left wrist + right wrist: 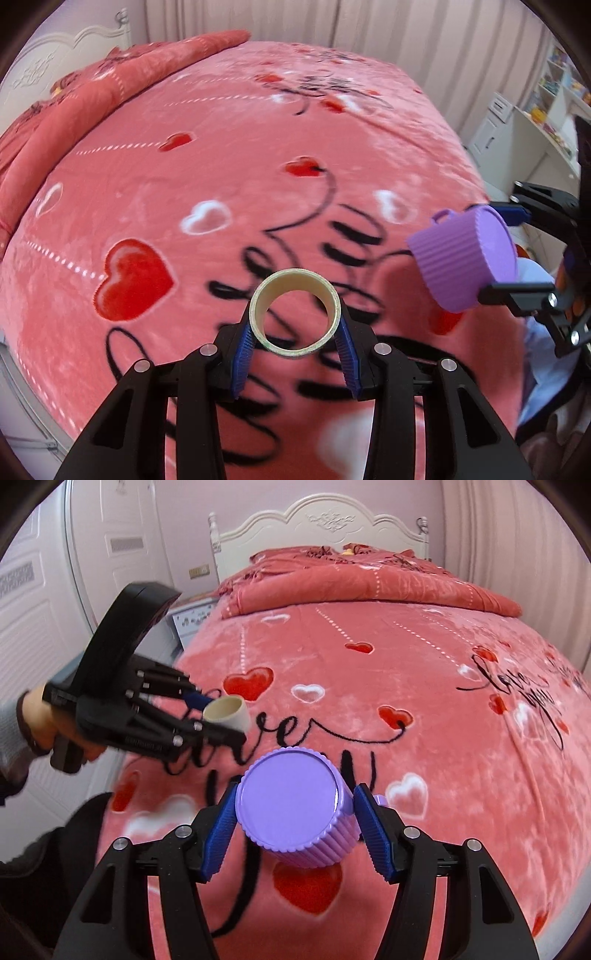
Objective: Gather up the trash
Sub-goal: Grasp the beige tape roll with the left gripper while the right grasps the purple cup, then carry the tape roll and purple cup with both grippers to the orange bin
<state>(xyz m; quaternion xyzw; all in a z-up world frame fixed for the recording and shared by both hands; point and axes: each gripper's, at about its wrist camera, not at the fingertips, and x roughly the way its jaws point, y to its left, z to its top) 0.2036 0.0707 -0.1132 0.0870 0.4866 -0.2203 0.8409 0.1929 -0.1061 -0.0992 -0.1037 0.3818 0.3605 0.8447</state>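
Our left hand-held gripper [295, 325] clamps a cardboard ring [294, 314]; our right hand-held gripper [295, 823] grips a purple cup [295, 805] over the bed [443, 738]; only the right view shows the headboard [321, 528].

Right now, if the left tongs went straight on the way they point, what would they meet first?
Probably the pink plush blanket with red hearts on the bed. The left tongs grip a cream cardboard tape ring and point down at bare blanket; depth is unclear.

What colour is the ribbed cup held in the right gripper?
Purple; the cup shows best in the right wrist view.
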